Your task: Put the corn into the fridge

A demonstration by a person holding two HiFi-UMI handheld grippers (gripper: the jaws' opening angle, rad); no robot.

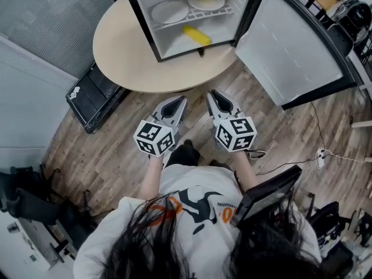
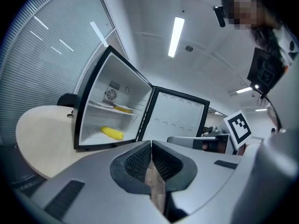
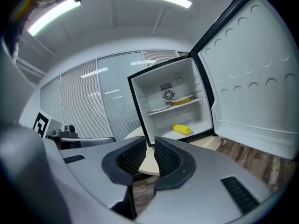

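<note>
Corn (image 1: 197, 36) lies on the bottom floor of the small fridge (image 1: 142, 22), under the wire shelf that carries two plates (image 1: 170, 11), so the main step of the task looks done. The fridge stands on the round table (image 1: 128, 57) with its door (image 1: 290, 45) swung wide open to the right. What seems left, judging from the task sentence, is at most shutting that door, if that counts as part of the job at all. The left gripper (image 1: 180, 100) and the right gripper (image 1: 214, 95) hang side by side over the wooden floor, just off the table's near edge and well apart from the fridge, both aimed towards it. The left gripper view shows its pads pressed together with nothing between them. In the right gripper view the pads are all but closed, only a thin slit showing, and that slit is empty too. From either gripper the corn sits ahead, beyond the jaw tips and clear of them, deep inside the lower compartment. A yellow streak shows on the upper shelf in both gripper views, probably something on one plate, though it is too small to tell.
</note>
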